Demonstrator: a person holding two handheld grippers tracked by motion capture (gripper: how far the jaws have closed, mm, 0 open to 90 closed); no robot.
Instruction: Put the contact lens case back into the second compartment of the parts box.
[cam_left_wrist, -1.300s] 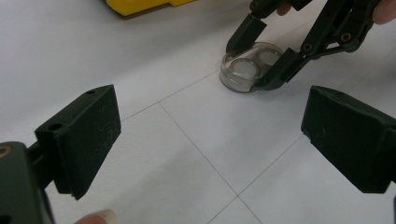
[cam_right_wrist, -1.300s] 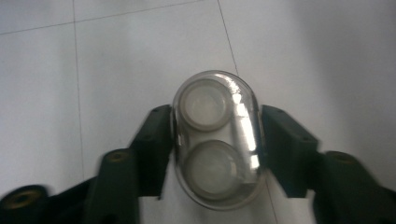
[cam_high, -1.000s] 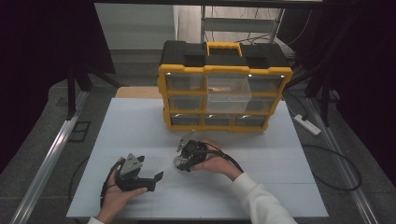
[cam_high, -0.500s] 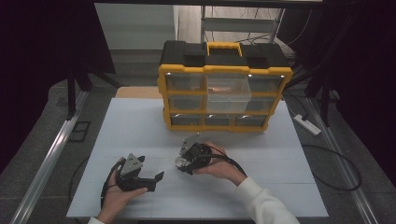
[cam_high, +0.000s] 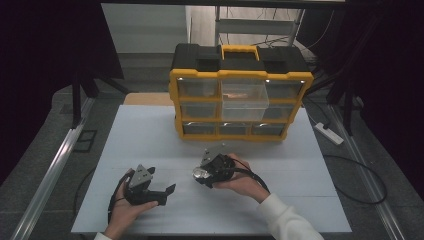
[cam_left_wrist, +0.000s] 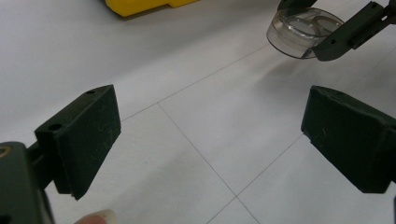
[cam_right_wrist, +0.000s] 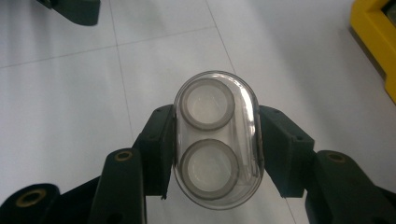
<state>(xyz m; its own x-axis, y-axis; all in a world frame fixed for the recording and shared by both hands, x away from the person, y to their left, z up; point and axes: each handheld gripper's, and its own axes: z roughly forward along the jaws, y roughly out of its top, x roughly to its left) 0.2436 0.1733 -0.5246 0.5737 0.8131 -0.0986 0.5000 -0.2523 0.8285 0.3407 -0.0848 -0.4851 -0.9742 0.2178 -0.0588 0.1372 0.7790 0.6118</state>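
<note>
Clear oval case (cam_right_wrist: 216, 140) lengthwise along right tongs (cam_right_wrist: 216, 149).

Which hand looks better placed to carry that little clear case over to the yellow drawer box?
Probably the right: its gripper is already shut on the clear case, closer to the organizer. The left gripper is open and empty.

yellow drawer organizer (cam_high: 240, 97), white table (cam_high: 150, 135), perhaps power strip (cam_high: 329, 133)

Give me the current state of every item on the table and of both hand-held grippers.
Left hand-held gripper: jaws open, nothing between them.
Right hand-held gripper: shut on the clear capsule.
Clear capsule: held off the table, two grey rings inside.
Yellow organizer: upright at the back of the table, centre drawer pulled out.
</note>
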